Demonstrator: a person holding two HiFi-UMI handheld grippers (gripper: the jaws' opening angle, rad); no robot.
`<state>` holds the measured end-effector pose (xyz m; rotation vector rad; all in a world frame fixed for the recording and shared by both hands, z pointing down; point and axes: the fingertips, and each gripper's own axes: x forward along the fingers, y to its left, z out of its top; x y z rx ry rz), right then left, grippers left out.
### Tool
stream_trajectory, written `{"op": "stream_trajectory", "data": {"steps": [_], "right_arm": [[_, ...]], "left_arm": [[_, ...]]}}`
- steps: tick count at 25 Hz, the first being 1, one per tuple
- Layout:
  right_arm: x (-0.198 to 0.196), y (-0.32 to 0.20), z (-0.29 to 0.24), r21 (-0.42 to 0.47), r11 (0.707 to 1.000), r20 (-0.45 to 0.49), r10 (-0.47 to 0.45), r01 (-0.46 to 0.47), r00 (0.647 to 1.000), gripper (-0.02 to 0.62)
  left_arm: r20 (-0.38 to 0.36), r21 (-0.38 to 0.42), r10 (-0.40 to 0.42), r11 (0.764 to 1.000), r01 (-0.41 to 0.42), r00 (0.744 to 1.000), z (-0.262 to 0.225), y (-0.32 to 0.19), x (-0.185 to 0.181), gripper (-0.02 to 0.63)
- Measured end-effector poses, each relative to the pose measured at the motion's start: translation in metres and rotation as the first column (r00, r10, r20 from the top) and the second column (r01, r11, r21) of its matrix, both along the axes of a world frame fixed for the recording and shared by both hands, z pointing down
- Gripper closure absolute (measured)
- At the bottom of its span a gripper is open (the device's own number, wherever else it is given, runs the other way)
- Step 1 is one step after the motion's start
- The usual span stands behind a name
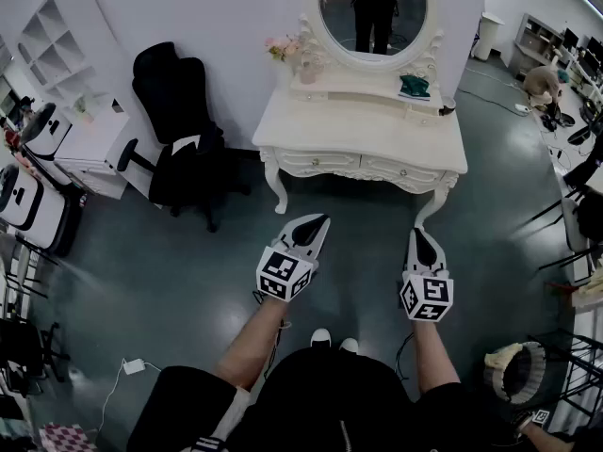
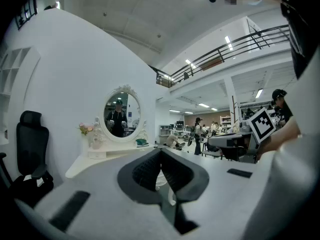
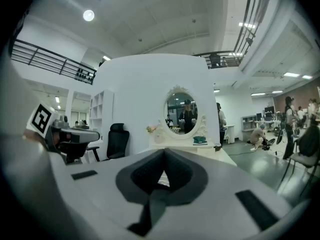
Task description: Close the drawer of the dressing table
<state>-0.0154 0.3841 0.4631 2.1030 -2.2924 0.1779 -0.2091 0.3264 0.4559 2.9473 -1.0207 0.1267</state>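
Seemingly finished: the dressing table [image 1: 283, 125] drawers [image 1: 325, 162] look flush, with the left gripper [image 1: 320, 222] and right gripper [image 1: 421, 235] well short of them, jaws together and empty.

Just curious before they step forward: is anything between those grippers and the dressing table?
Nothing visible does. Only bare floor lies between the left gripper, the right gripper and the dressing table; the black office chair stands off to the left.
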Motion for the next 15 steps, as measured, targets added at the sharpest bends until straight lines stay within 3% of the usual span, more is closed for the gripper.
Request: {"op": "stream_trajectory", "data": {"steps": [15], "right_arm": [[-0.010,-0.011,0.019,-0.045,0.999,0.010,0.004,-0.004,1.000,0.597]], "left_arm": [[-0.016,-0.019,0.021,1.000,-0.021,1.000,0.015,-0.013,-0.009,0.601]]}}
